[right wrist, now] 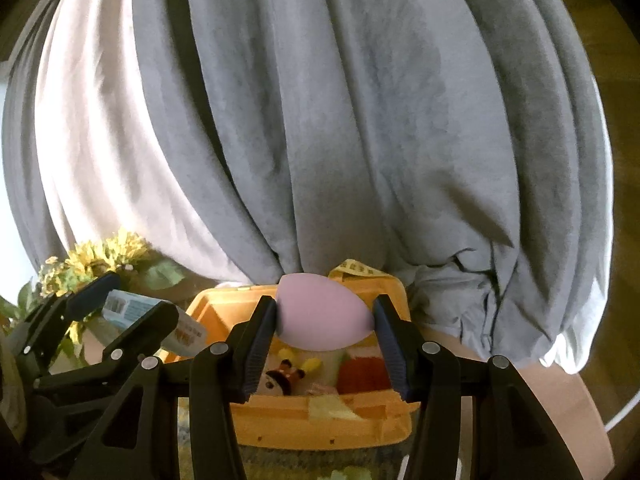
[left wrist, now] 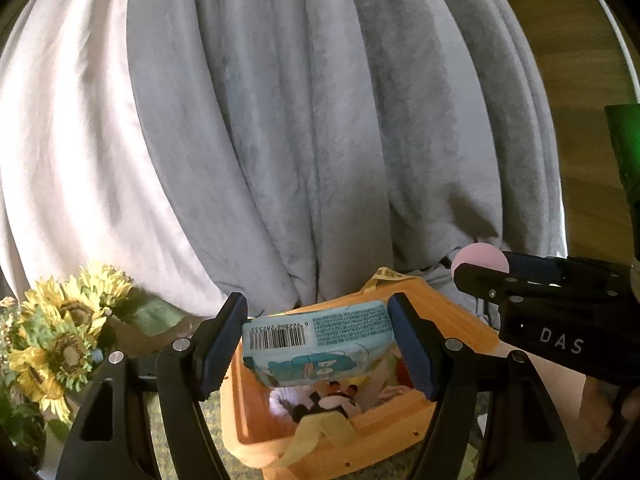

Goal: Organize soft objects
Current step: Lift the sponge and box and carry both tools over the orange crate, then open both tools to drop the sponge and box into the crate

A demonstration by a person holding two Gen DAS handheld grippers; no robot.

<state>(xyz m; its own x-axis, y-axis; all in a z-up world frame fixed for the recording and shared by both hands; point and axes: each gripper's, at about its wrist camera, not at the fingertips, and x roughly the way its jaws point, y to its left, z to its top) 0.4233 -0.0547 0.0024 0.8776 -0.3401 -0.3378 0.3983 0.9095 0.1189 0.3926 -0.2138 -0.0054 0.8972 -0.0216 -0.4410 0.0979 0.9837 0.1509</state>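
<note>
Here we have a pale-blue soft plastic tissue pack [left wrist: 316,344] pinched end to end in our left gripper [left wrist: 318,344], above the orange plastic bin [left wrist: 460,320]. It looks light and squashy, best held by its short ends. Our right gripper [right wrist: 326,324] squeezes a pink egg-shaped foam sponge [right wrist: 324,312], springy, over the bin's plush toys [right wrist: 282,378].

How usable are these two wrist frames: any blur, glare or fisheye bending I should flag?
Left wrist: the barcode on the tissue pack reads sharp; the pale curtain is washed out at left; a green glare marks the right edge. Right wrist: the pink sponge is crisp; the grey curtain bulges from fisheye distortion; the corners go dark.
</note>
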